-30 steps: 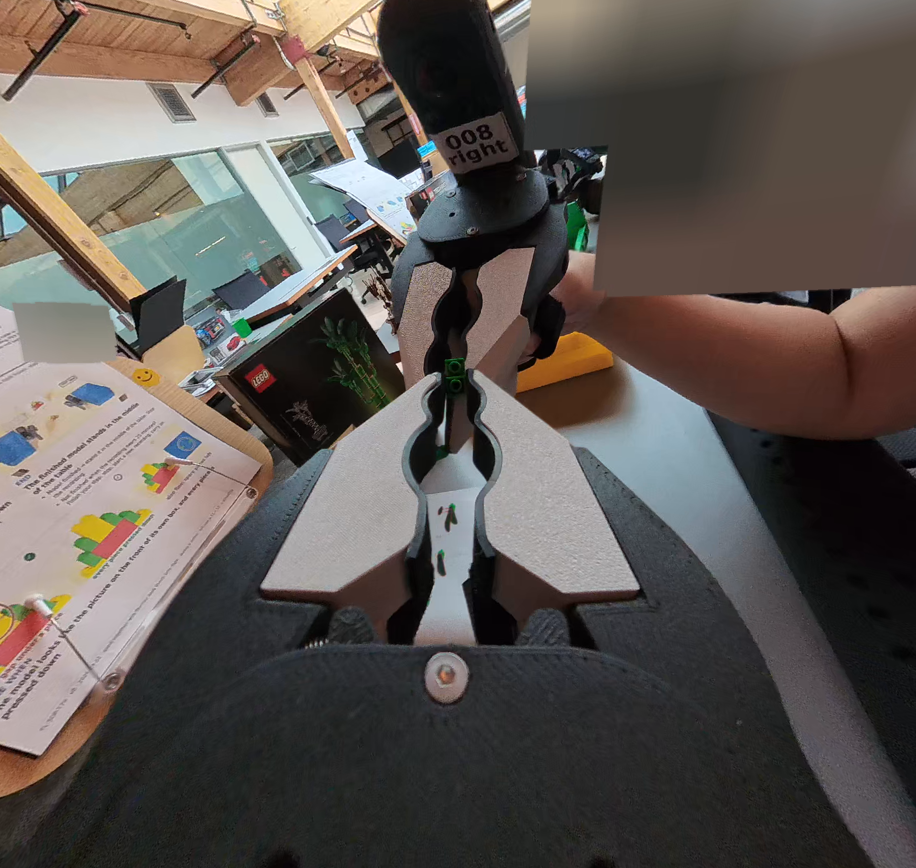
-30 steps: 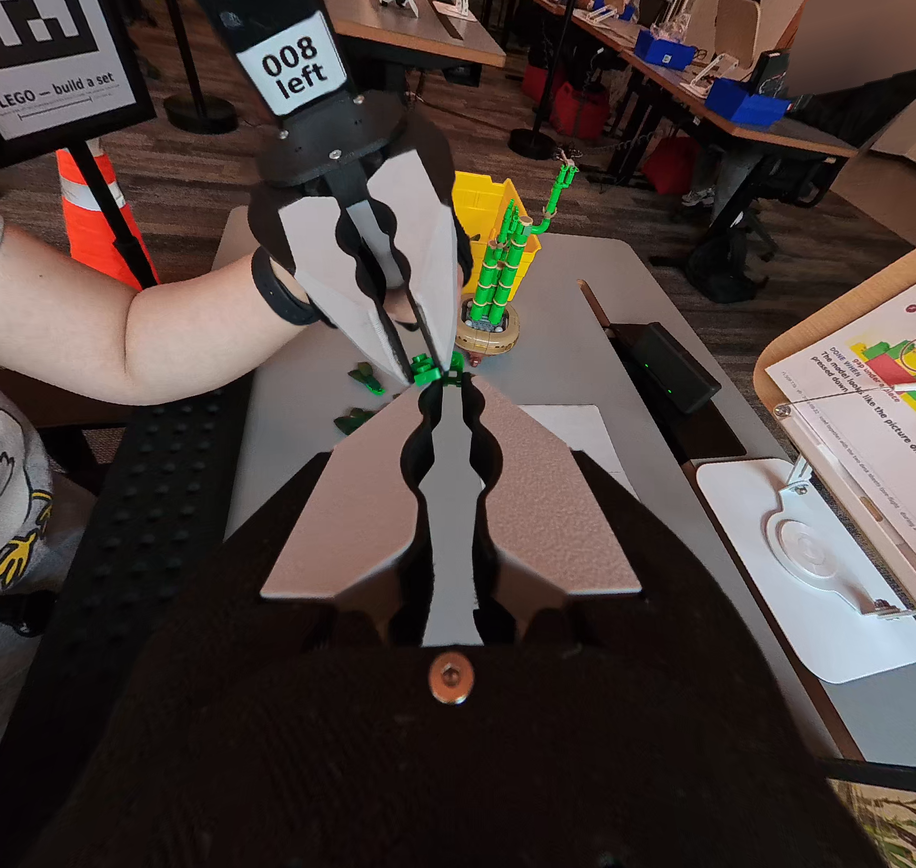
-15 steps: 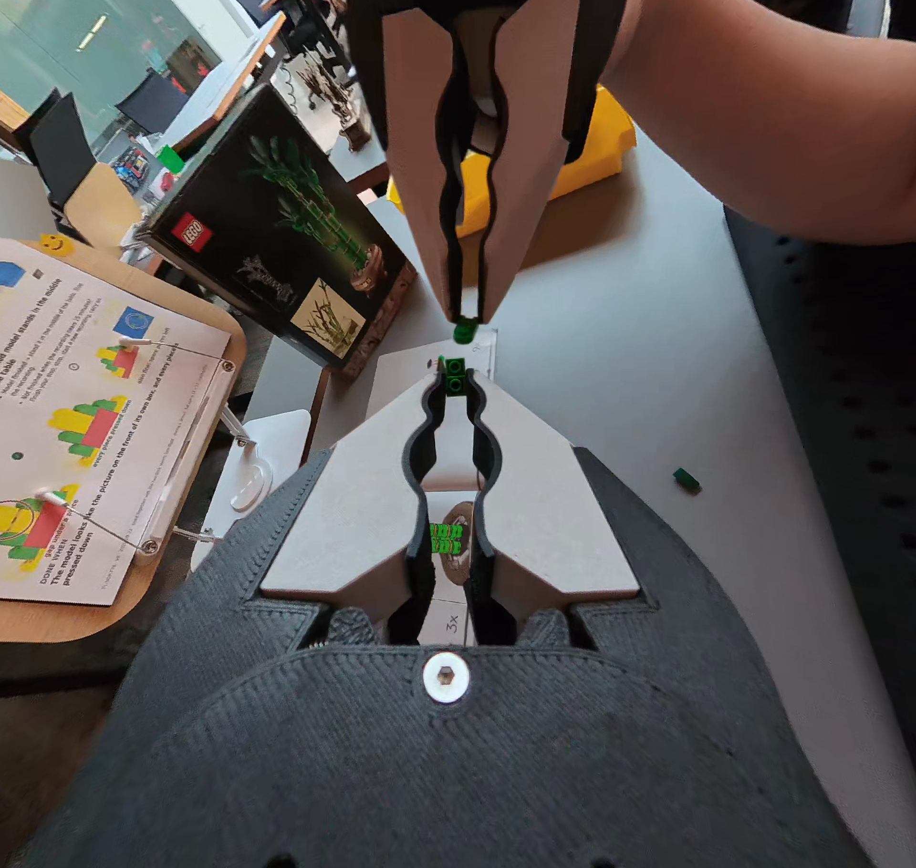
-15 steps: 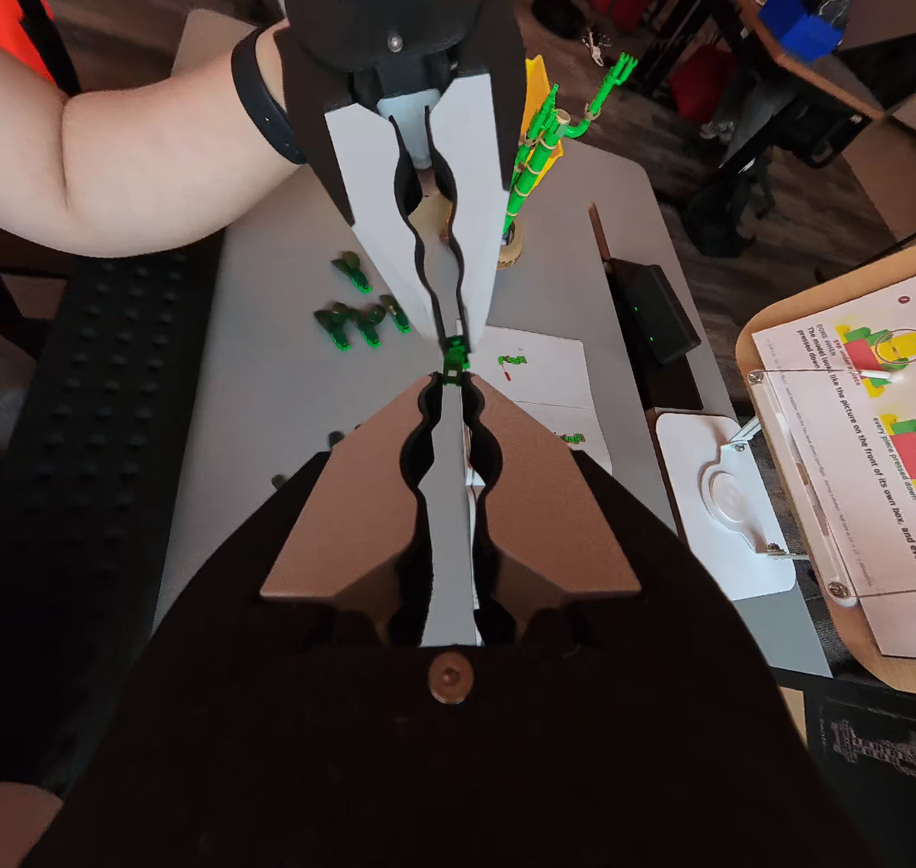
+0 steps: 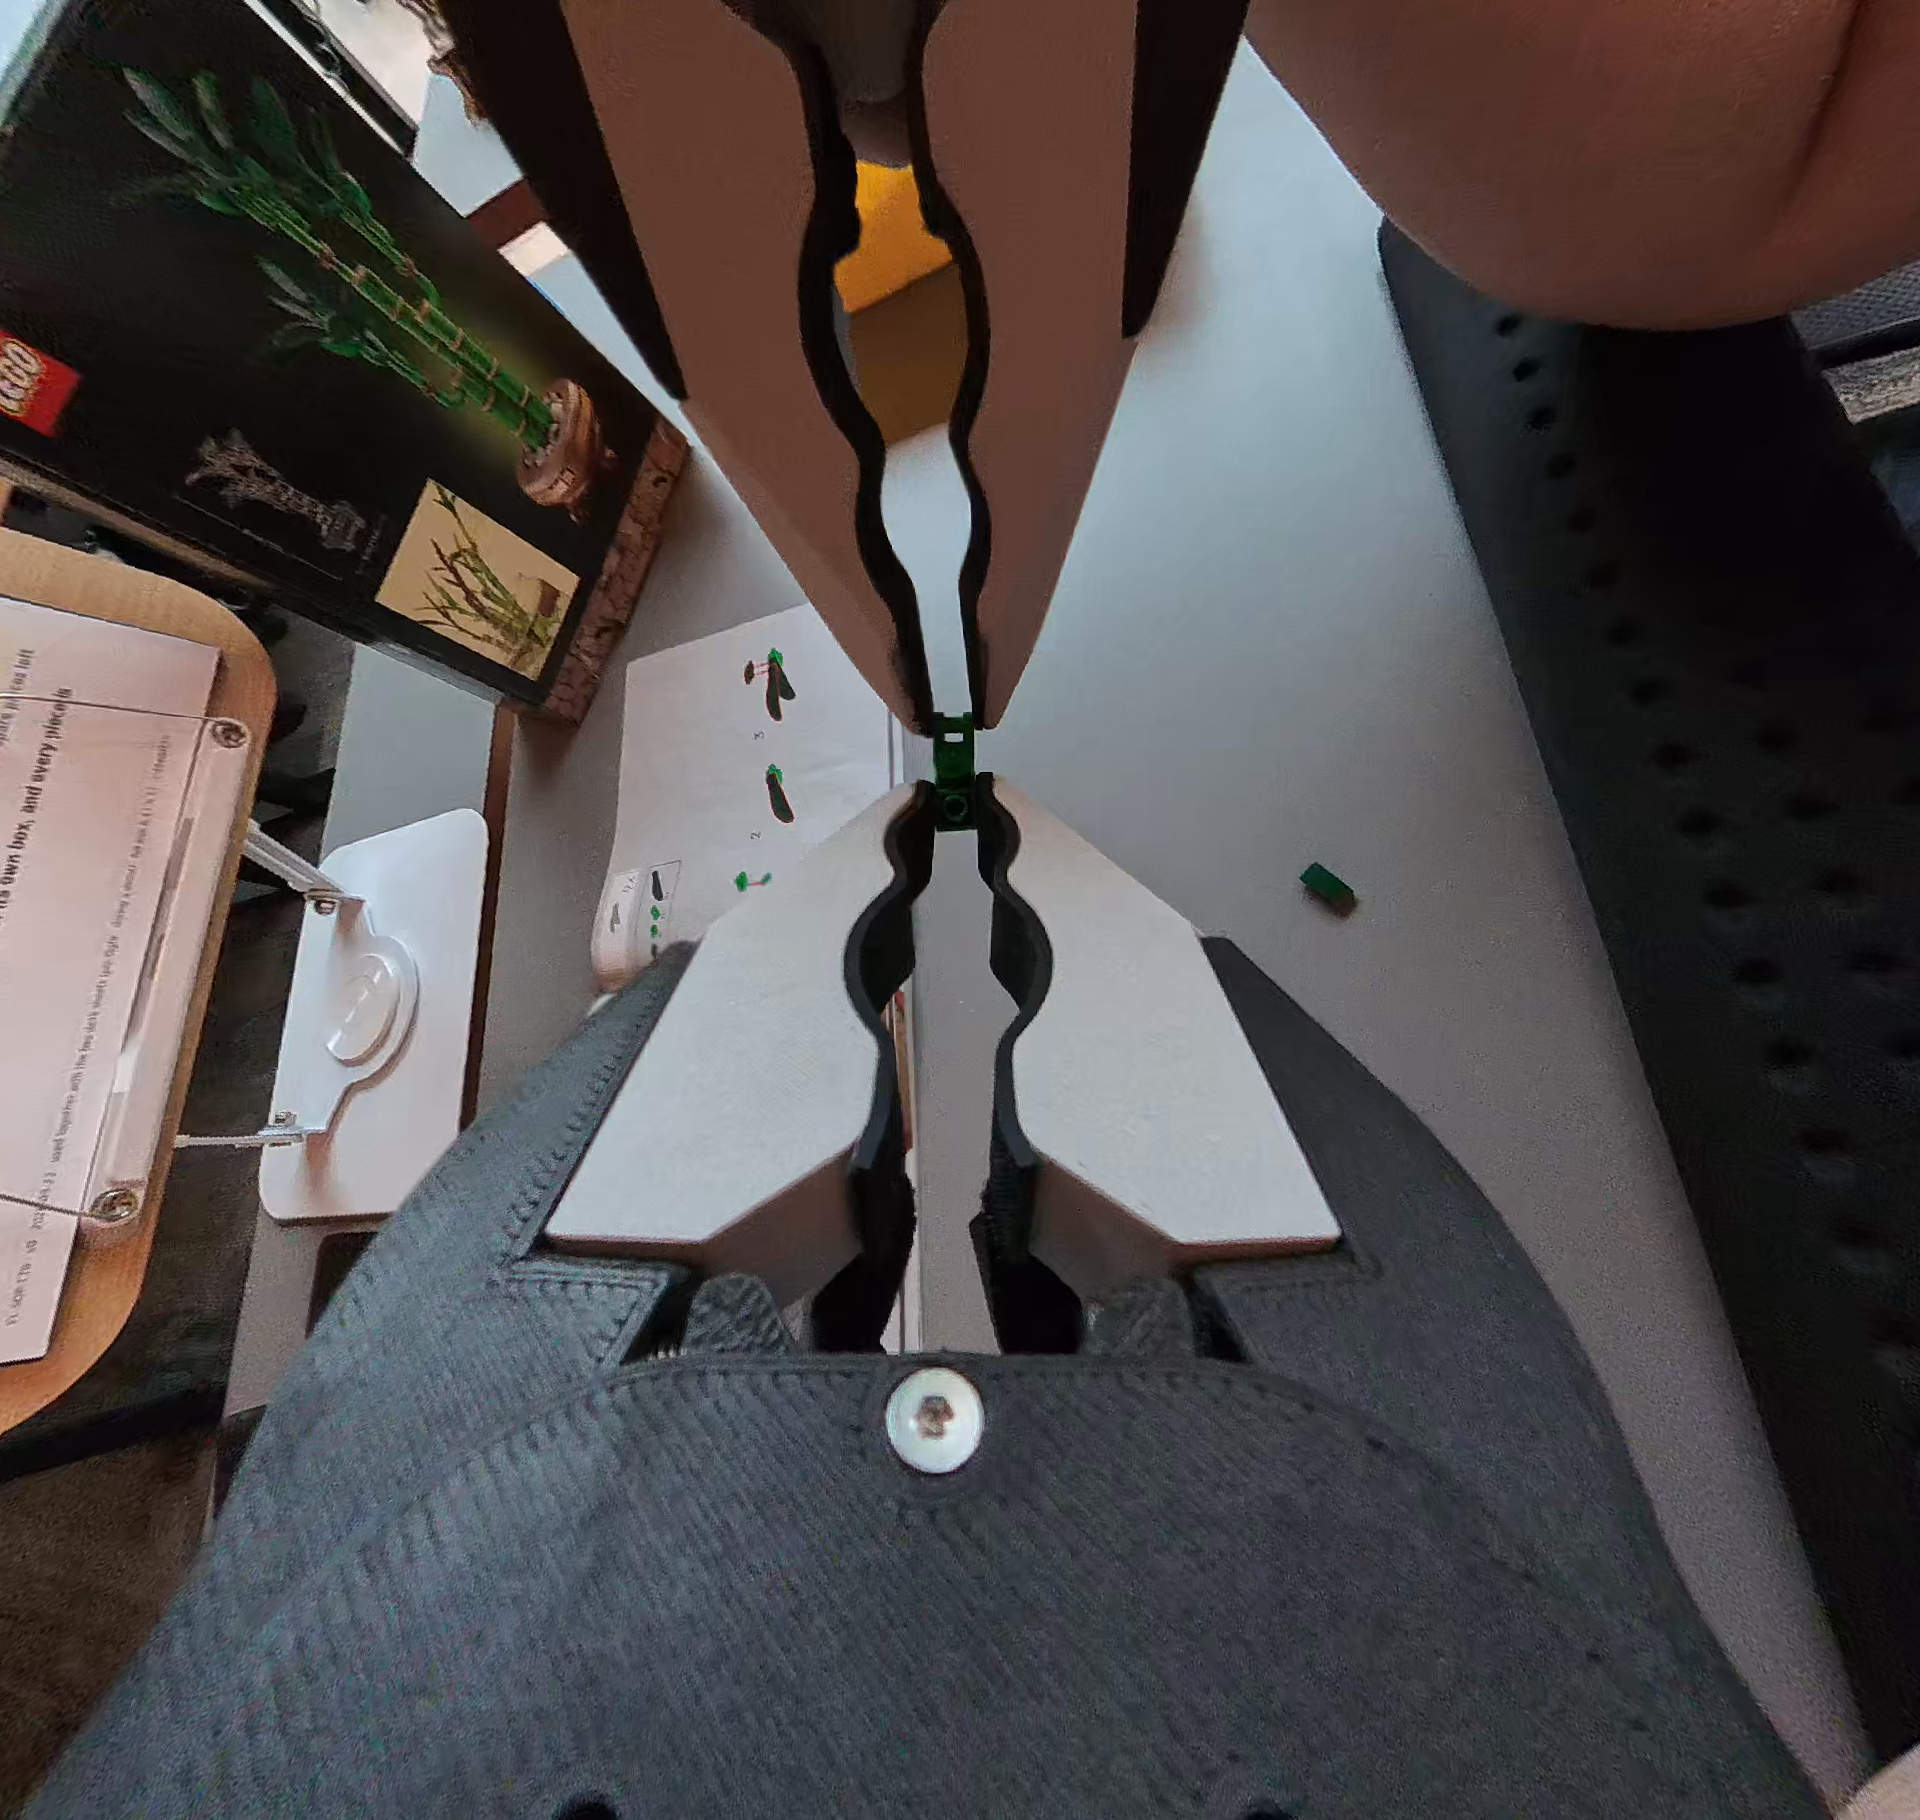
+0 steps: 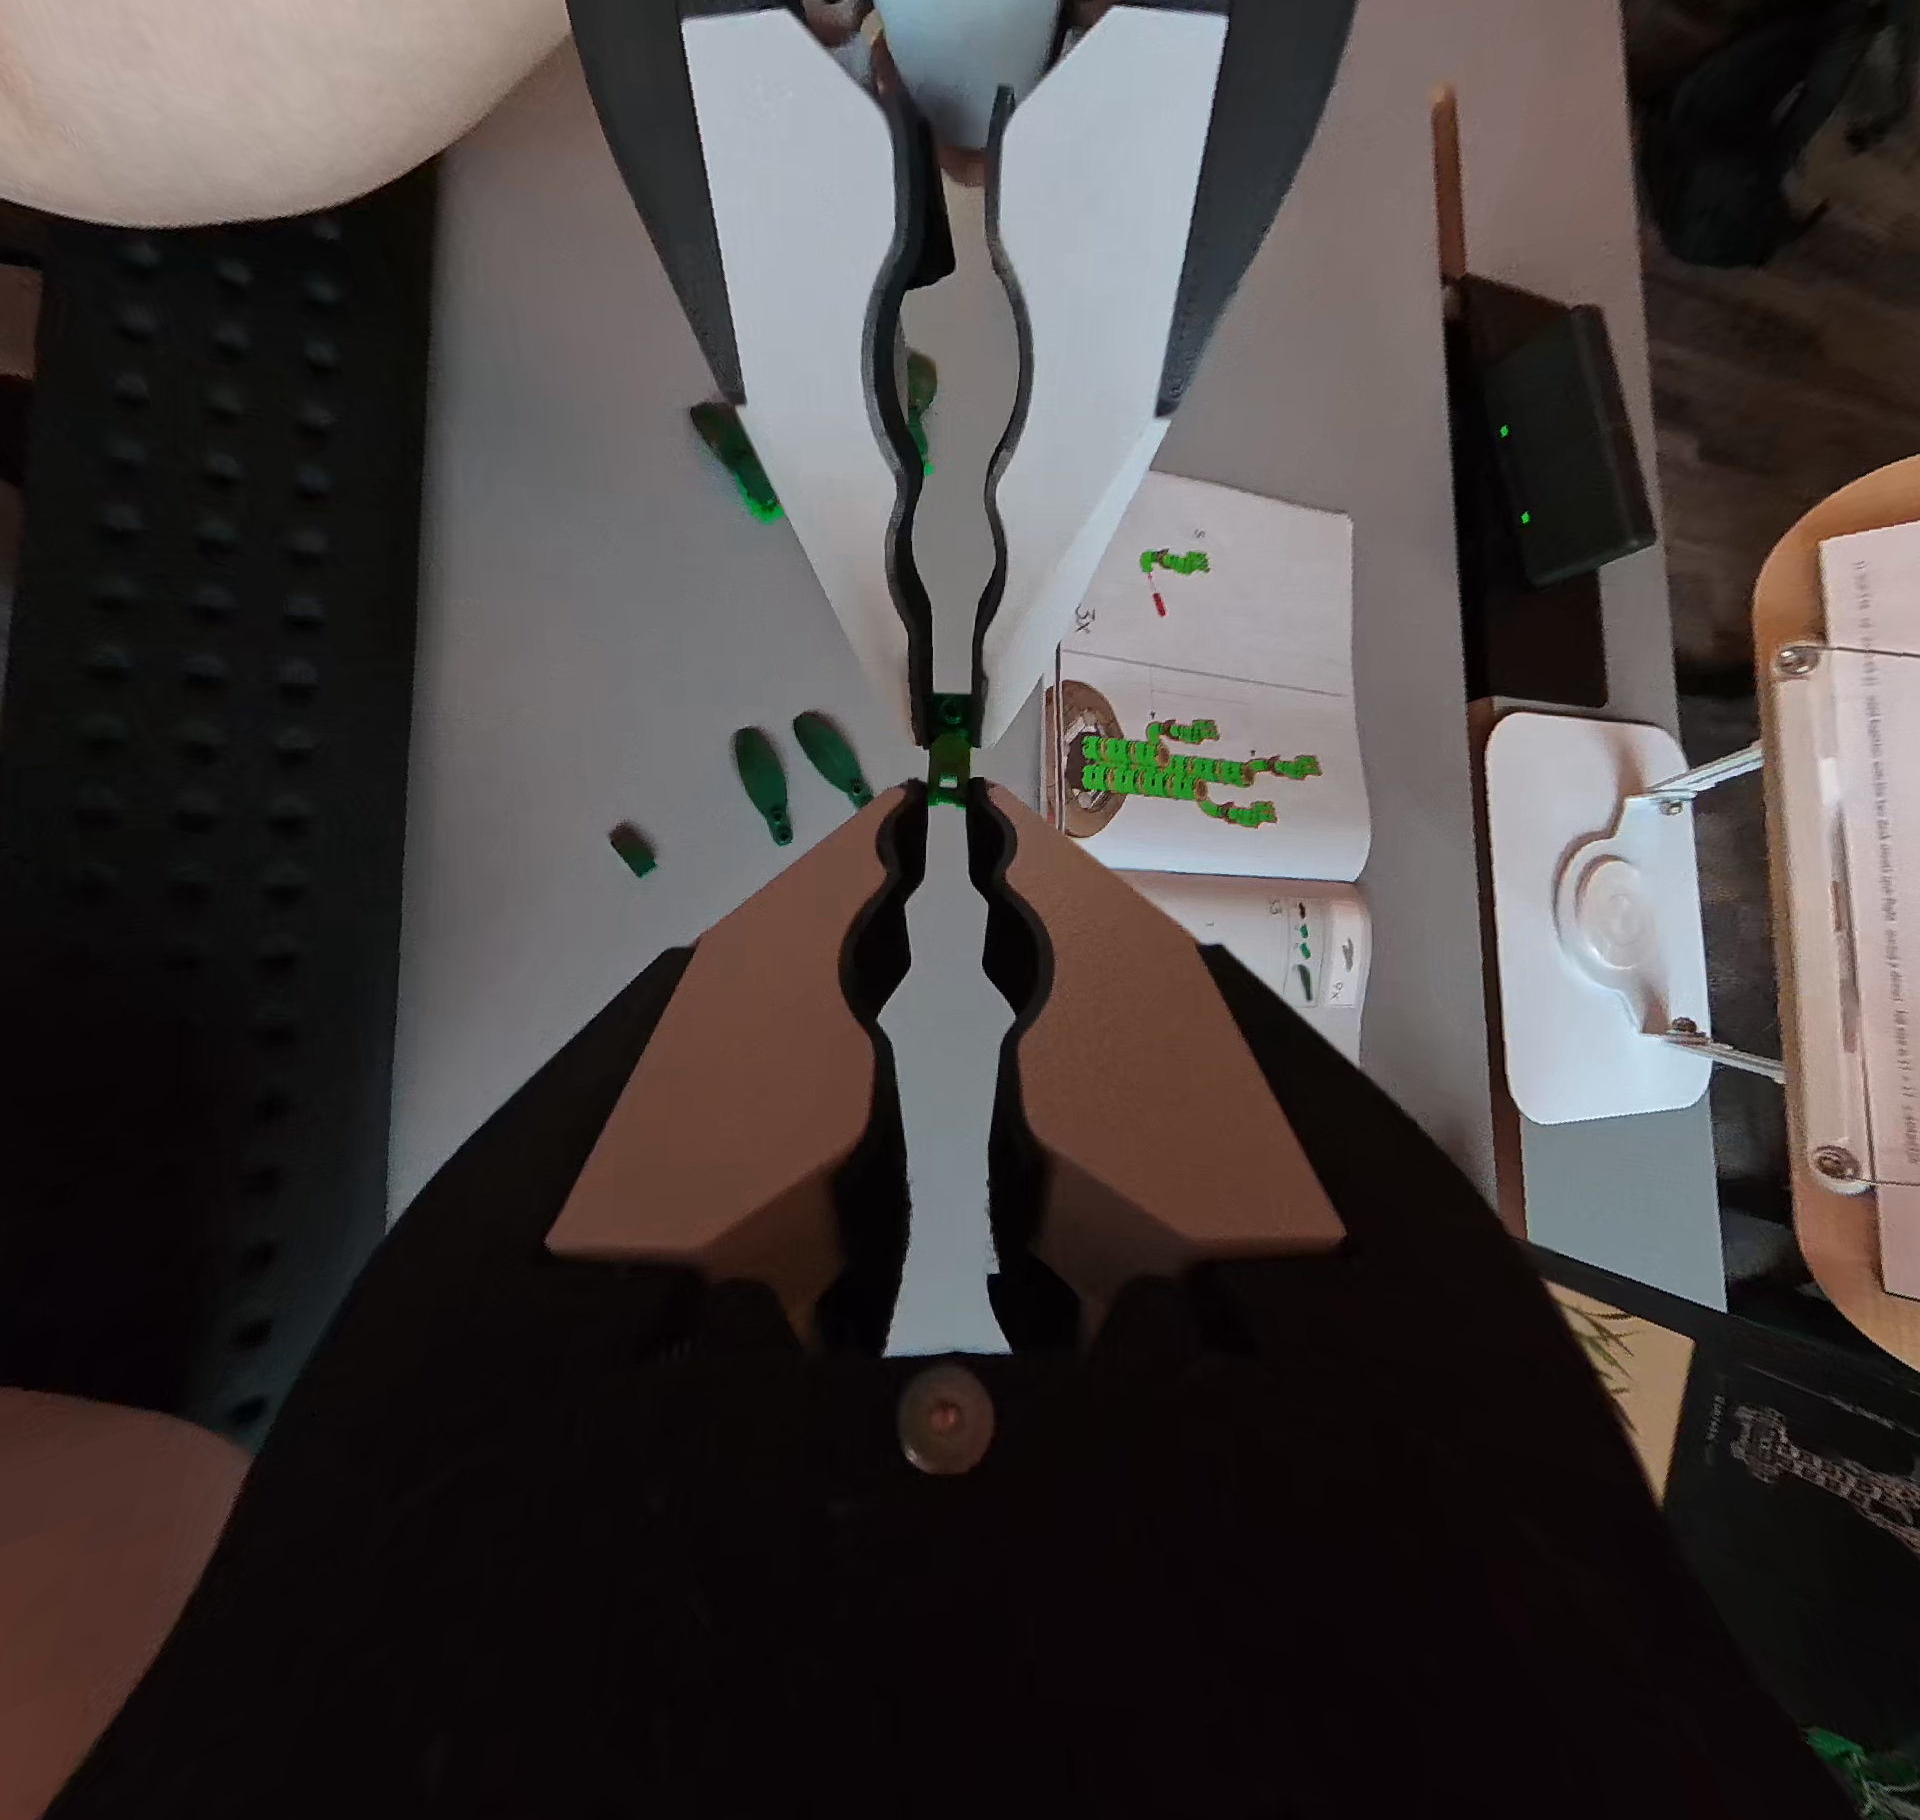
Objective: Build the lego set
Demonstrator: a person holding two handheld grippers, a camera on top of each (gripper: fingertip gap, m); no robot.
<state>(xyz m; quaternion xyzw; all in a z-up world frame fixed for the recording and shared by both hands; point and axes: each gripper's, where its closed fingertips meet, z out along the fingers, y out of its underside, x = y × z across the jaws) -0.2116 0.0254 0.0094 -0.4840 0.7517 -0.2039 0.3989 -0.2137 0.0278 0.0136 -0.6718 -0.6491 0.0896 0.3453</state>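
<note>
1. The left gripper (image 5: 953, 802) is pinching a small green lego piece (image 5: 953, 806) between its fingertips, jaws clenched on it above the grey table (image 5: 1247, 627).
2. The right gripper (image 5: 951, 721) is pointing straight back at it, tip to tip, and is clamping a second green piece (image 5: 953, 731); the two pieces are touching end to end, held in the air over the middle of the table.
3. In the right wrist view the same meeting is showing from the other side: the right gripper (image 6: 948, 791) is nipping its piece (image 6: 948, 783) and the left gripper (image 6: 948, 721) is nipping the other (image 6: 948, 710).
4. A loose dark green brick (image 5: 1327, 885) is lying on the table toward its black studded mat (image 5: 1714, 731) edge.
5. Two green leaf pieces (image 6: 800, 768) are lying side by side on the table just beside the fingertips, with another leaf (image 6: 738, 461) farther off.
6. An open instruction booklet (image 6: 1226, 690) is lying at the opposite table edge.
7. The black set box (image 5: 291, 336) is standing at the far table corner, beyond the booklet (image 5: 727, 783).
8. A forearm (image 5: 1579, 87) is filling the far upper corner.
</note>
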